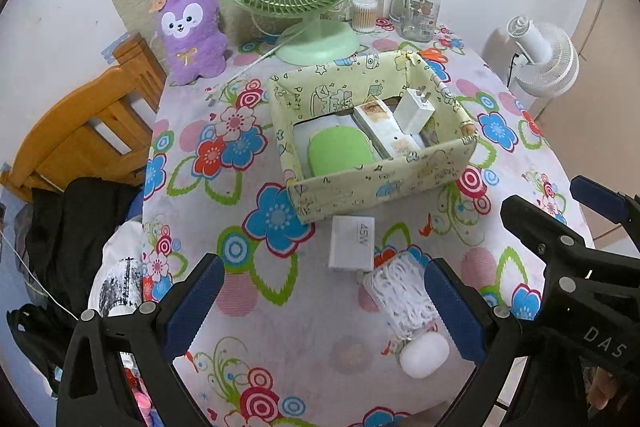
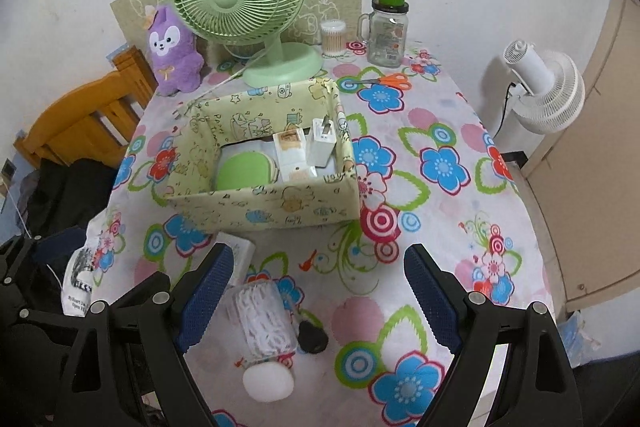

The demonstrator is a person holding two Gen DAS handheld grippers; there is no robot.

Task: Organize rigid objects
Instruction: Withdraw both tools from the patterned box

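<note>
Charger (image 1: 352,243) lies flat, long axis toward box (image 1: 384,183), prongs nearest the viewer.

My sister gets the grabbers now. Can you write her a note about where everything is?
Left gripper: jaws open, empty, above the table.
Right gripper: jaws open, empty.
Already in the box: green oval case, white plug, flat white box.
Still on the tablecloth, in front of the box: 45W charger and clear jar with white lid, lying on its side.
Left to do: put those two in.
</note>
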